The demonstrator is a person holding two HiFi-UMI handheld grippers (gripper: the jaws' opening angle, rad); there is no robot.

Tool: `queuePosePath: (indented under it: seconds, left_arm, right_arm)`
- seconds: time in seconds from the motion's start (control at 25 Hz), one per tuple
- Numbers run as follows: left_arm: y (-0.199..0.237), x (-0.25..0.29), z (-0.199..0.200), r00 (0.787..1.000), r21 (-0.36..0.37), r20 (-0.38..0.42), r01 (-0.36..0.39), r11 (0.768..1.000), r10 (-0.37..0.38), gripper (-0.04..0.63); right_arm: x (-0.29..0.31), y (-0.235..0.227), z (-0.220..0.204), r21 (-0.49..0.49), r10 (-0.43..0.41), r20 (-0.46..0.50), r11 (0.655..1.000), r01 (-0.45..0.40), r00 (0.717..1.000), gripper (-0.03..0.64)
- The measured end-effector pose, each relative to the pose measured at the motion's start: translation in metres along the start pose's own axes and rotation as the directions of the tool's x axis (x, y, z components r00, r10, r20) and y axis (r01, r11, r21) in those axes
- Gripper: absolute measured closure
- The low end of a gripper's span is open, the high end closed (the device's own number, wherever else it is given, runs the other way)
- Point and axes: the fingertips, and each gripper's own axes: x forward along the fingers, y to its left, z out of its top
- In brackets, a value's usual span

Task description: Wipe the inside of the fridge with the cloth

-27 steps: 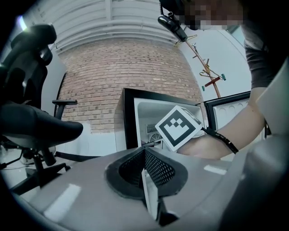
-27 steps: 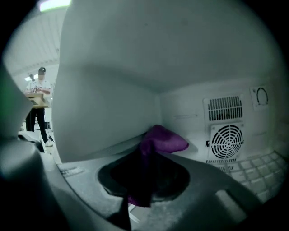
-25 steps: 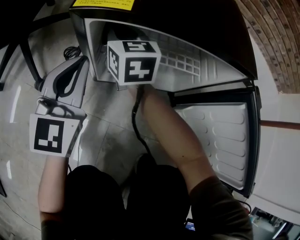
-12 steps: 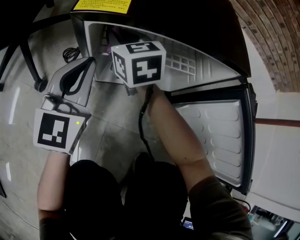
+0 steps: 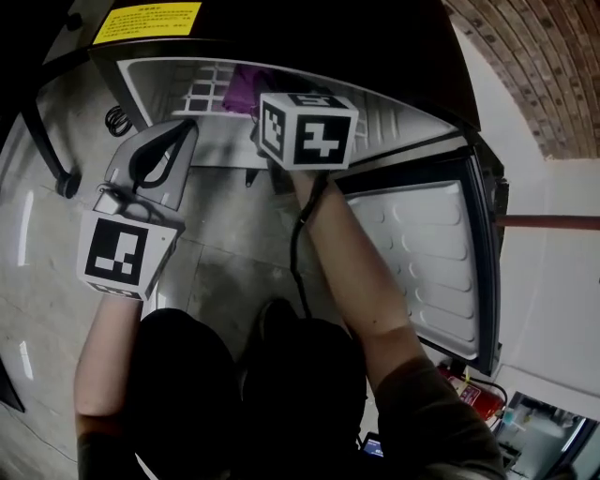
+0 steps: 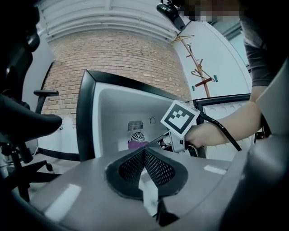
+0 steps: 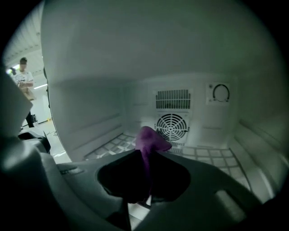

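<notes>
Jaws of the right gripper (image 7: 146,155) are clenched on a purple cloth (image 7: 149,140), and a bunch of it stands up above their tips. This gripper reaches into the open fridge (image 5: 150,75). The cloth is inside, over the wire shelf (image 7: 212,158) and in front of the round fan grille (image 7: 171,126) on the back wall. I cannot tell if the cloth touches the shelf. Above the grille are vent slots (image 7: 173,99), and a round dial (image 7: 221,92) is to the right of them.

The left gripper (image 6: 144,151) has its jaws pressed together with nothing between. It is held outside the fridge, near the left front edge, over the tiled floor (image 5: 225,244).

The fridge door (image 5: 422,262) stands open at the right. A yellow label (image 5: 145,21) is on top of the fridge. A black cable (image 5: 298,253) hangs along the right forearm. An office chair (image 6: 22,126) and a brick wall (image 6: 117,54) are behind.
</notes>
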Motion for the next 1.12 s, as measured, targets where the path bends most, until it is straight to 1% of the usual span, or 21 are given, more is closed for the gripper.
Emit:
queuePosePath:
  seconds: [0.12,0.24,0.36,0.48,0.68,0.76,0.88,1.0,1.12]
  left_arm:
    - [-0.008,0.012,0.001,1.0,-0.005,0.006,0.02,1.0,-0.02,0.577]
    - [-0.013,0.023,0.002,0.999,-0.005,0.022,0.033,0.999,-0.033,0.578]
    - [-0.015,0.033,0.005,0.998,-0.006,0.03,0.05,0.999,-0.05,0.577]
    - [-0.018,0.04,0.006,0.997,-0.008,0.036,0.065,0.998,-0.065,0.577]
    - [-0.028,0.049,0.003,0.994,-0.008,0.031,0.102,0.995,-0.101,0.577]
    - [-0.031,0.052,0.003,0.993,-0.011,0.028,0.114,0.993,-0.114,0.578]
    - [-0.033,0.054,0.006,0.993,-0.012,0.041,0.114,0.993,-0.114,0.577]
    - [-0.038,0.054,0.014,0.99,-0.01,0.04,0.136,0.991,-0.135,0.577]
    - [-0.037,0.053,0.015,0.99,0.003,0.045,0.132,0.991,-0.132,0.577]
  right_arm:
    - [-0.016,-0.037,-0.01,0.042,-0.089,-0.026,0.995,0.09,0.996,0.56]
    - [-0.031,-0.068,-0.016,0.063,-0.159,-0.029,0.985,0.16,0.987,0.56]
    - [-0.046,-0.094,-0.023,0.074,-0.25,-0.032,0.965,0.251,0.968,0.56]
    - [-0.055,-0.106,-0.026,0.055,-0.309,-0.027,0.949,0.31,0.951,0.56]
    - [-0.07,-0.128,-0.031,0.092,-0.4,-0.022,0.912,0.401,0.916,0.56]
    - [-0.079,-0.133,-0.026,0.117,-0.421,0.023,0.902,0.416,0.907,0.56]
    - [-0.094,-0.127,-0.002,0.145,-0.436,0.156,0.898,0.416,0.886,0.56]
    - [-0.109,-0.125,0.025,0.194,-0.462,0.268,0.885,0.422,0.845,0.56]
    - [-0.126,-0.131,0.044,0.249,-0.497,0.366,0.867,0.432,0.787,0.56]
